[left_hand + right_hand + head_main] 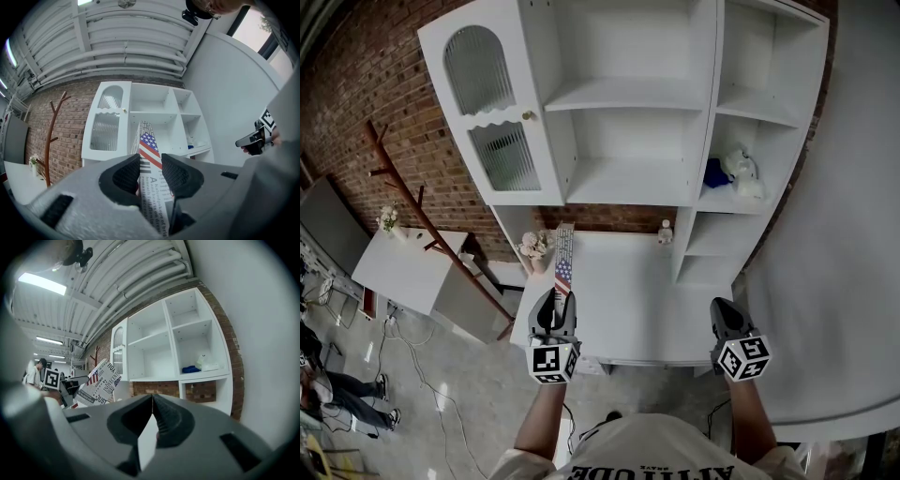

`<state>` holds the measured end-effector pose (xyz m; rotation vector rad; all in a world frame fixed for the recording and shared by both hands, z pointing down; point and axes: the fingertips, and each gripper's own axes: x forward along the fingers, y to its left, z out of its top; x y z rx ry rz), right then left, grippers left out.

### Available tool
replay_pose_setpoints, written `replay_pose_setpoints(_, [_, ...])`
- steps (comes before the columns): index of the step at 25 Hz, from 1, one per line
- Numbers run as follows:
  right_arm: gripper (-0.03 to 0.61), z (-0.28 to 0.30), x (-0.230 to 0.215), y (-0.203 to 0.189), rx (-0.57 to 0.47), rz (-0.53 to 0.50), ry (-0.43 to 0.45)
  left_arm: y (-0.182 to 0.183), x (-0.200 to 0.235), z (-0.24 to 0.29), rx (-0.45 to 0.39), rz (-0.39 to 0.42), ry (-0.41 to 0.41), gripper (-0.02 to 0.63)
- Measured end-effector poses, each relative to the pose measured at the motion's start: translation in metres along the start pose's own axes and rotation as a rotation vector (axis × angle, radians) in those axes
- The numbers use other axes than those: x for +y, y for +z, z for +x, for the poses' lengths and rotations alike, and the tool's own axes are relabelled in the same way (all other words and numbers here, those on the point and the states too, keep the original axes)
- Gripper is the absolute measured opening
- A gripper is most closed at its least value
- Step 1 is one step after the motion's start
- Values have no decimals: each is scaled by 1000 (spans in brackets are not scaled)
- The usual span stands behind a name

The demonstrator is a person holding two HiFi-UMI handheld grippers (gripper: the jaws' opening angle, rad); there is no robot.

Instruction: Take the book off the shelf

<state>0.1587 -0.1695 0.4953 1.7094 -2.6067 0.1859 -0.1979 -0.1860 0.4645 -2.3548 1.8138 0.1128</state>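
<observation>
Before the white shelf unit [628, 178], my left claw [151, 163] pinches a thin flag-printed book [149, 144].
Its lower end hides inside that grip; my right claw [152, 400] is pressed together, empty.

The shelf unit [628, 103] stands at the back of the worktop [637, 300], against the brick wall [375, 84], with a coat rack [431, 234] to its left. The book [563, 258], between the left tongs [557, 298], is before the shelves. The right tongs [721, 307] are well apart to its right, perhaps over the worktop's front edge.

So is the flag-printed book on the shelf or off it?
Off: the flag-printed book is clamped in the left tongs, clear of the white shelf unit.
</observation>
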Motion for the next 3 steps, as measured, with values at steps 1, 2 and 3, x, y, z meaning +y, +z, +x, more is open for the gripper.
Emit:
replay_pose_setpoints(1, [31,1,0,0,-1,1,0,0,1,0,0,0,0,158])
replay_pose_setpoints(2, [31,1,0,0,-2,1,-1,-1,1,1,0,0,-1,158])
replay_pose_setpoints(3, [31,2,1,0,-3,2,-1,-1,2,1,0,-1,-1,158])
